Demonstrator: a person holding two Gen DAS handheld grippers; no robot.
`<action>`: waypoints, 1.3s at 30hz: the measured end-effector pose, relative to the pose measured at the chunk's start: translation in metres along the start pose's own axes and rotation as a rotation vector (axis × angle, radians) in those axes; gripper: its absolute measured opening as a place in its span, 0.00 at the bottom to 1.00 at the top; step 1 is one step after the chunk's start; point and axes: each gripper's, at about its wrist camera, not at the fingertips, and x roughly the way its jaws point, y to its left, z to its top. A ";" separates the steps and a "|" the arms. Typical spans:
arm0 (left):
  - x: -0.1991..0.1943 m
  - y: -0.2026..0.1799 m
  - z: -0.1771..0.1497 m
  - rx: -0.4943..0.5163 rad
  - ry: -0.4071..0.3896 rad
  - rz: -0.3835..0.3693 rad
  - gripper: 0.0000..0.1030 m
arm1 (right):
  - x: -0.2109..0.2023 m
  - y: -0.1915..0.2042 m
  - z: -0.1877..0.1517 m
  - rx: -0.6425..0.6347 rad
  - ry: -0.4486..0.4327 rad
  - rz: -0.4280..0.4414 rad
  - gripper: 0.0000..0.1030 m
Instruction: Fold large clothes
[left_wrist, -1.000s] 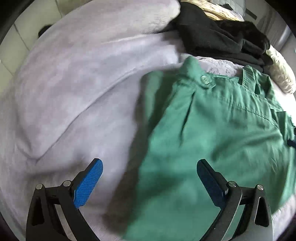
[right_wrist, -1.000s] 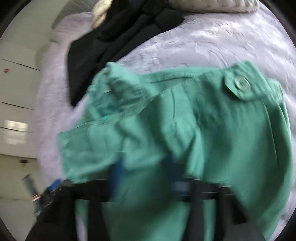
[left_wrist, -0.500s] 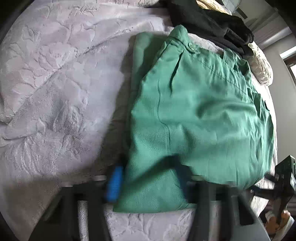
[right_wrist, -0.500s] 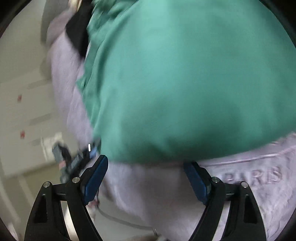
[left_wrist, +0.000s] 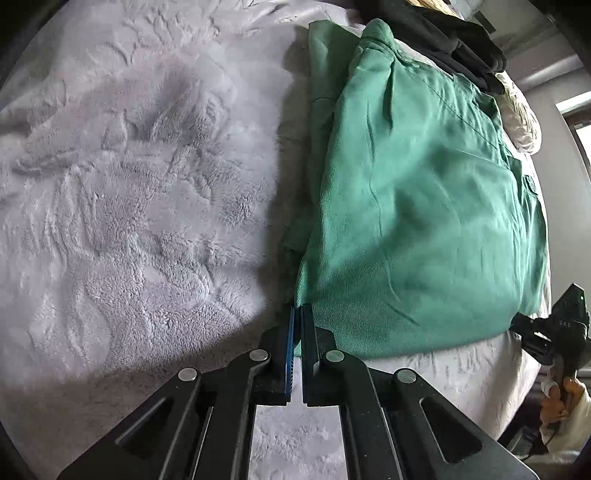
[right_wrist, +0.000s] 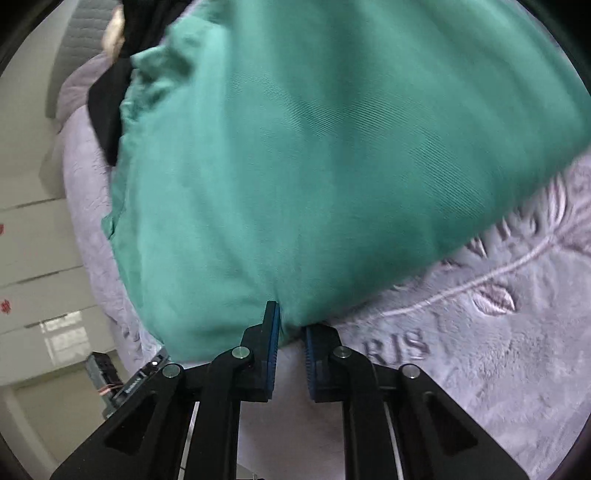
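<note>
Compared w/ one second ago, both claws were standing wide open above the green garment (left_wrist: 417, 206); now both are down at its near edge and pinched in. The left view was then showing the button end of the garment close up; now it is showing the whole folded piece from the hem side. The right view was blurred and is now sharper.

The garment is lying folded on a pale lilac blanket (left_wrist: 140, 206), fluffy, w/ embossed leaves and raised letters near the right claw. It is sitting toward the right side of the left view and is filling most of the right view. Behind it a black garment (left_wrist: 443, 40) is lying in a heap, touching its far end, and a cream knit piece (left_wrist: 521, 118) is lying just beside that. Off the bed, pale wall panels are showing at the left of the right view, and a window frame at the right edge of the left view.

The left claw (left_wrist: 296, 314) is fully pinched, its pads together on the near left corner of the garment. The right claw (right_wrist: 291, 325) is closing, w/ a narrow gap left between the pads; a fold of the hem is sitting between them, the left pad touching the cloth.
</note>
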 end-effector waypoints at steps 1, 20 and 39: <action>0.000 -0.003 0.000 0.011 -0.002 0.011 0.04 | 0.004 0.002 0.000 0.001 0.001 0.004 0.10; -0.019 -0.074 0.061 0.086 -0.128 0.178 0.04 | -0.085 0.016 0.050 -0.197 -0.227 -0.244 0.15; -0.013 -0.083 0.022 0.019 -0.017 0.305 0.05 | -0.094 -0.024 0.011 -0.171 -0.104 -0.298 0.60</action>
